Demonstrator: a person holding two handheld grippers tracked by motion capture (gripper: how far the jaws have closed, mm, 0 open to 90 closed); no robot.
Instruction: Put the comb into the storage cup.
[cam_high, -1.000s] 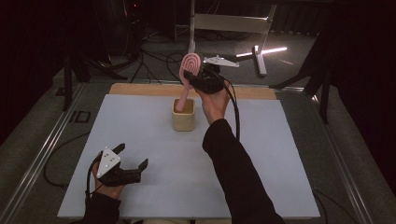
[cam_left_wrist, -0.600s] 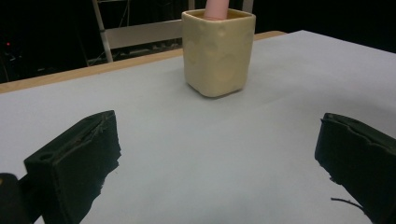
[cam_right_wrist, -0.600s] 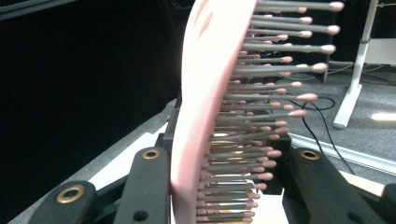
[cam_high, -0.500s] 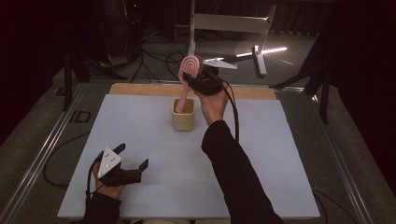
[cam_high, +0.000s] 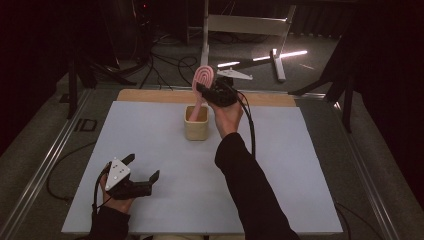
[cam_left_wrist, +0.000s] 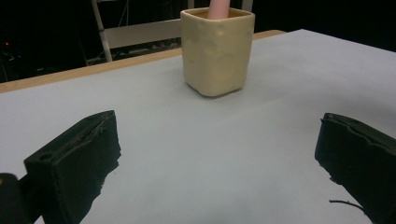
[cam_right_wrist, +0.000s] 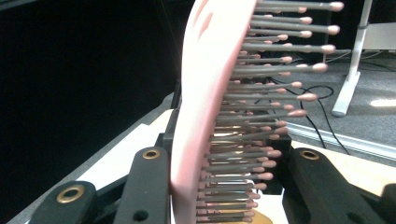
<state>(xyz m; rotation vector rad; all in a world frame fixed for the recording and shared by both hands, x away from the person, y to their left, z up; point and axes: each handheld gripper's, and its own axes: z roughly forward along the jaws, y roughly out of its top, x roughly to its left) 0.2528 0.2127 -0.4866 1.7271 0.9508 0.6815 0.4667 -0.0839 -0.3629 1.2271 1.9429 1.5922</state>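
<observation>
Right tongs (cam_high: 206, 90) pinch the pink bristled plastic hairbrush (cam_high: 202, 82), handle already inside the cream square ceramic cup (cam_high: 196, 129) — release remains; left tongs (cam_high: 142, 172) spread, idle on the worktop (cam_high: 300, 165).

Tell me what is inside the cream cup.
The handle of the pink hairbrush goes down into the cream cup, its head gripped by the right gripper. The cup's wall hides the handle's lower end and the bottom.
</observation>
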